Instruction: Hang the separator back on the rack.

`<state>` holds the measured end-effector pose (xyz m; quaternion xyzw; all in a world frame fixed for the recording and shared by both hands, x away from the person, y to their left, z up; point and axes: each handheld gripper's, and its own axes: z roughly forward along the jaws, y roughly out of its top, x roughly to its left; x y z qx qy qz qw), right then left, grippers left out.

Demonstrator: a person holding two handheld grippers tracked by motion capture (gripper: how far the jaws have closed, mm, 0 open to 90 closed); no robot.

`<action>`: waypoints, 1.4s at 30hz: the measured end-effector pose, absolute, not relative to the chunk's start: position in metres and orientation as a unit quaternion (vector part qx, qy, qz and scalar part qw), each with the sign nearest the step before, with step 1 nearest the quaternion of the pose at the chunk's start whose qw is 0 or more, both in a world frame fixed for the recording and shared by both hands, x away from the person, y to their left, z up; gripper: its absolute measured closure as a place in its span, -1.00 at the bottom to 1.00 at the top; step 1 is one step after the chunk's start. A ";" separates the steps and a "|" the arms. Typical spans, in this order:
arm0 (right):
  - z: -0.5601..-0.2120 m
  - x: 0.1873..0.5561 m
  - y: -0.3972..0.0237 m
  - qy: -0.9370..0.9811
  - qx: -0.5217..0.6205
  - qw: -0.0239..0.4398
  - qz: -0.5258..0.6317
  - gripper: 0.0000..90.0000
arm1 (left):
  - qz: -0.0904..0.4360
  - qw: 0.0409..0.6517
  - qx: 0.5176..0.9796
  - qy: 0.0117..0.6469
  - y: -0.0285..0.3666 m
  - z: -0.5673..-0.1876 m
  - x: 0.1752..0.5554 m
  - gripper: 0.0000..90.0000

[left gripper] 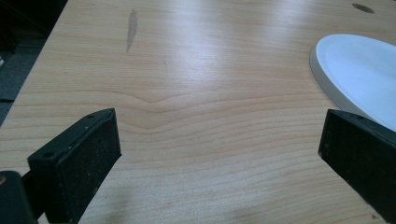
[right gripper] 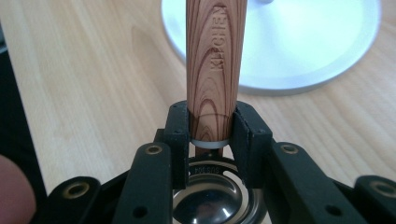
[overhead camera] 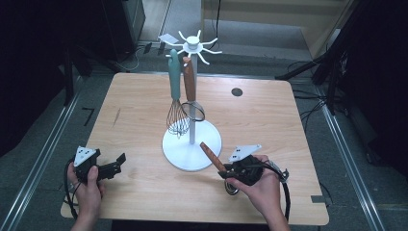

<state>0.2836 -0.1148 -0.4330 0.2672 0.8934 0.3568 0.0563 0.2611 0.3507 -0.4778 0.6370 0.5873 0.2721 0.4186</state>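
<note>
One word, "KITCHEN", is running along the wood-grain handle of the utensil that the right gripper is clamping between its nearly closed jaws, just above a metal bowl stamped with small writing too blurred to read. Two utensils are hanging from the white rack: one teal-handled whisk and one brown-handled tool. In the high view the held utensil is angling up over the rack's round base. Left gripper is standing wide open over bare table, gripping nothing.
</note>
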 end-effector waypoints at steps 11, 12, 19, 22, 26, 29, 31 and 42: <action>-0.423 0.279 -0.125 0.844 0.290 0.124 0.433 0.57 | 0.274 0.409 0.644 0.585 0.349 -0.480 0.262 -1.00; -0.419 0.277 -0.126 0.837 0.293 0.137 0.442 0.57 | 0.274 0.408 0.644 0.587 0.349 -0.481 0.262 -1.00; -0.413 0.277 -0.135 0.806 0.314 0.149 0.479 0.57 | 0.270 0.408 0.643 0.590 0.349 -0.482 0.262 -1.00; -0.409 0.277 -0.137 0.796 0.320 0.163 0.487 0.57 | 0.271 0.406 0.643 0.590 0.348 -0.483 0.262 -1.00; -0.402 0.274 -0.136 0.787 0.317 0.178 0.499 0.57 | 0.271 0.406 0.643 0.591 0.349 -0.483 0.262 -1.00; -0.397 0.272 -0.133 0.780 0.316 0.189 0.507 0.57 | 0.273 0.405 0.642 0.591 0.348 -0.483 0.262 -1.00; -0.393 0.272 -0.131 0.775 0.315 0.190 0.514 0.57 | 0.272 0.405 0.642 0.591 0.348 -0.483 0.262 -1.00; -0.379 0.270 -0.125 0.757 0.306 0.206 0.539 0.57 | 0.271 0.404 0.640 0.594 0.349 -0.484 0.263 -1.00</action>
